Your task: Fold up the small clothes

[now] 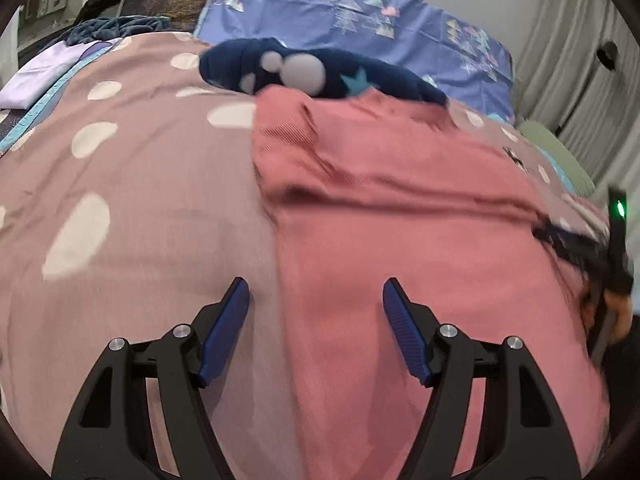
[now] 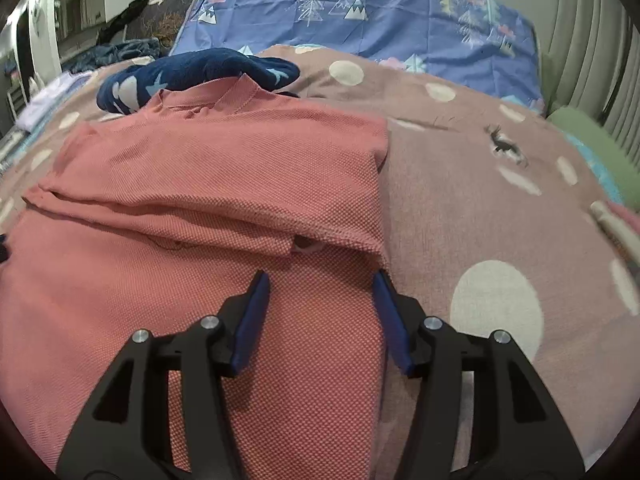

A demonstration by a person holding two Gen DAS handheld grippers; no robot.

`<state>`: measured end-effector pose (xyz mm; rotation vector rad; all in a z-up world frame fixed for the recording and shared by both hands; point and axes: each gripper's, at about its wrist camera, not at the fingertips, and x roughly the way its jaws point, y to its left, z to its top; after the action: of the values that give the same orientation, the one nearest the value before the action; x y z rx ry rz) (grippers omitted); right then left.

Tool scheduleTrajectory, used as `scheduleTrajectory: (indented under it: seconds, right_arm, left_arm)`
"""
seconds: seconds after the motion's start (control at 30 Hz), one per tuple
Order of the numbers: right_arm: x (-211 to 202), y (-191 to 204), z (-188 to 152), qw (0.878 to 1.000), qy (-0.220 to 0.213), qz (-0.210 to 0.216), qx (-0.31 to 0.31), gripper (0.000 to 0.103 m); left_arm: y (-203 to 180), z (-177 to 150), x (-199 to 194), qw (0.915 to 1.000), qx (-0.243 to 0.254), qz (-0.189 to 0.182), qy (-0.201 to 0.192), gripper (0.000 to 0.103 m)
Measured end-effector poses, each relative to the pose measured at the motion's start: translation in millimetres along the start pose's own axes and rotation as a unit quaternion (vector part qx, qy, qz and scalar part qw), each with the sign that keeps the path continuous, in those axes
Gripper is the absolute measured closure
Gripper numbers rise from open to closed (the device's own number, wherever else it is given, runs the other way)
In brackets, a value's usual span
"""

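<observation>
our left gripper (image 1: 316,292) hangs with its fingers spread wide, nothing between them — its blue pads straddle the left edge of the pink shirt (image 1: 400,208), one pad over the bedspread (image 1: 140,200), the other over the cloth. our right gripper (image 2: 320,284) is likewise parted and holds nothing; its pads sit over the shirt's right edge, the right pad just at the hem line where pink meets the bedspread (image 2: 480,208).

the pink shirt (image 2: 200,184) lies flat on the bed, its long axis running away from us, with the collar (image 2: 236,90) at the far end pointing toward the blue tree-print pillow (image 2: 360,12). a fold runs crosswise over its middle, from side to side, so the upper part lies doubled over the lower. the collar end touches a navy garment with pale spots and stars (image 2: 192,76), bunched just beyond it.

in the left view the shirt is blurred, and the right gripper's body shows at the shirt's far right edge (image 1: 616,248), with a green light on it.
</observation>
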<state>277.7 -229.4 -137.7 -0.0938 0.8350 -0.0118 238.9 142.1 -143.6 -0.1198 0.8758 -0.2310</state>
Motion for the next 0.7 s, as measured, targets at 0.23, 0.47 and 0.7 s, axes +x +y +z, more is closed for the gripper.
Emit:
scheduleTrajectory:
  seconds: [0.23,0.47,0.7]
  right_arm:
    - [-62.0,-29.8,-34.6,0.998,-0.012,0.020,0.050,0.038]
    - [-132.1,-81.4,-141.0,0.974,0.018,0.172,0.146,0.054]
    - [-175.5,-80.2,-194.8,0.940,0.020,0.277,0.198,0.058]
  left_arm:
    - [-32.8,-51.2,-33.7,0.9953,0.088,-0.014,0.037,0.033]
    - [-6.3,-96.7,-79.2,0.9949,0.021,-0.095,0.028,0.032]
    - [-18.4,-132.1,-103.8,0.9890,0.003,-0.143,0.036,0.025]
